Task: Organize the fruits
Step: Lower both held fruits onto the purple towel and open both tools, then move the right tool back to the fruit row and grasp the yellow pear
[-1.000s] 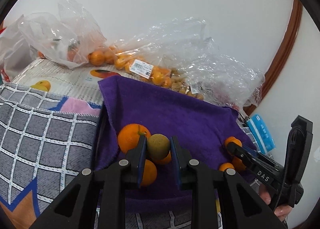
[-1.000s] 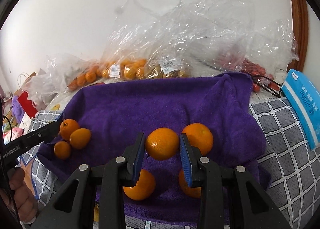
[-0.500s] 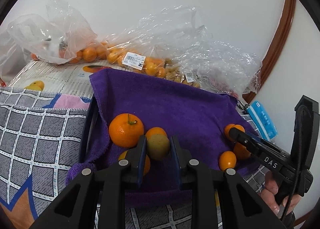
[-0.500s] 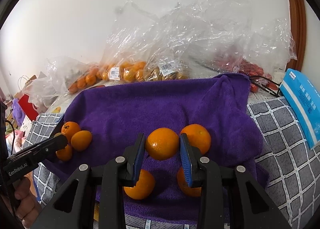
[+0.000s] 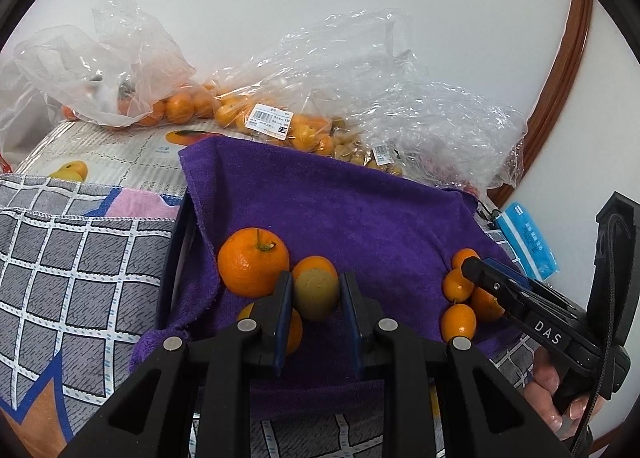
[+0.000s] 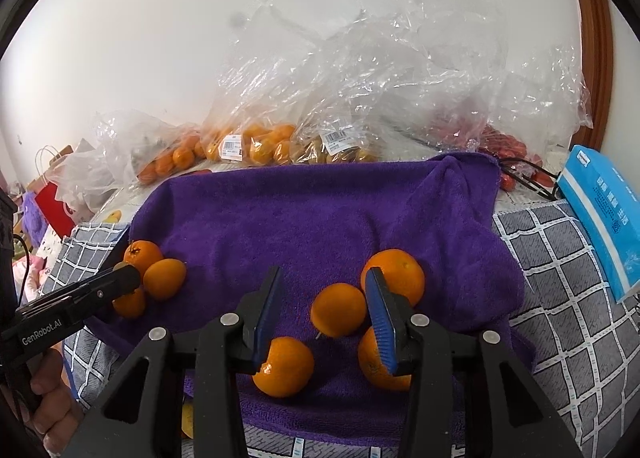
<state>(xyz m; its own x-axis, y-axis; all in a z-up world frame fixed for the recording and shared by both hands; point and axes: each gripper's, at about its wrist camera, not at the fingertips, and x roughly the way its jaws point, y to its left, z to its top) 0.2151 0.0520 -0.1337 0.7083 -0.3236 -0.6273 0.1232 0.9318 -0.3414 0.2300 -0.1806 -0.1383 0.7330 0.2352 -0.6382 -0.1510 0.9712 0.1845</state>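
- Fruits lay on the purple towel (image 6: 320,218): three small oranges at left, four at lower centre.
- Left hand-held gripper (image 5: 316,294) held a greenish fruit (image 5: 316,292); best lowered gently beside its group.
- Right hand-held gripper (image 6: 324,306) was opening, pads clear of one orange (image 6: 338,309); best withdrawn straight back.

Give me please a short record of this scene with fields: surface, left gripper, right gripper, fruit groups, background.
surface: purple towel over a grey checked cloth
left gripper: shut on a small yellow-green fruit
right gripper: jaws opening; an orange lies on the towel between them, pads clear of it
fruit groups: oranges around each gripper, at opposite ends of the towel
background: clear plastic bags of fruit against a white wall; blue packet at the right
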